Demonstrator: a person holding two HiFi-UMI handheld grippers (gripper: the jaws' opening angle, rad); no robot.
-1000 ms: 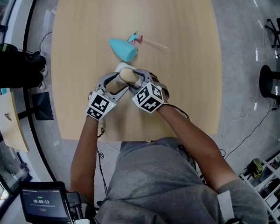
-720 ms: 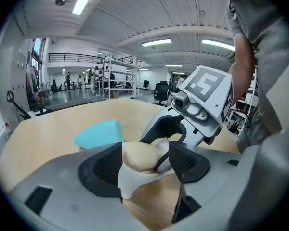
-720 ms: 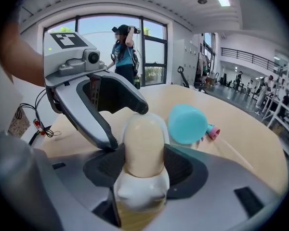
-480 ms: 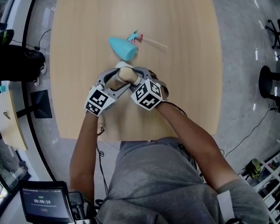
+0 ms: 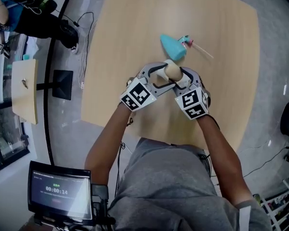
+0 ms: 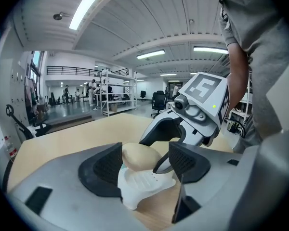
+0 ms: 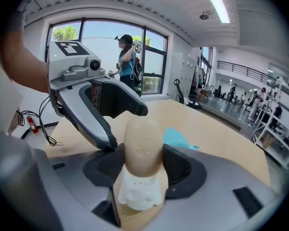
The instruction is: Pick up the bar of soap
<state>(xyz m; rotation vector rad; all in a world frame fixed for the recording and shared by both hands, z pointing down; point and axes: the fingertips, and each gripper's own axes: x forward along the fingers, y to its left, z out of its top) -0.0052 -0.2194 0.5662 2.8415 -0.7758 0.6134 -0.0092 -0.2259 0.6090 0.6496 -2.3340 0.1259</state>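
left tongs (image 6: 144, 154), right tongs (image 7: 142, 161) opened wider

Lab/workshop in a big open hall. Ahead of left gripper (image 6: 144, 163): steel racks (image 6: 113, 95), mezzanine rail (image 6: 72, 71), office chairs (image 6: 159, 100), strip lights (image 6: 89, 4) on a ribbed ceiling, shiny floor. Ahead of right gripper (image 7: 142, 166): tall window (image 7: 106, 57) w/ a person (image 7: 126, 61) standing by it; more racks off to its right. Behind both grippers, by the wearer: timer screen (image 5: 58, 190). Left of left gripper, off the table (image 5: 221, 37): cables (image 5: 86, 20) across grey floor.
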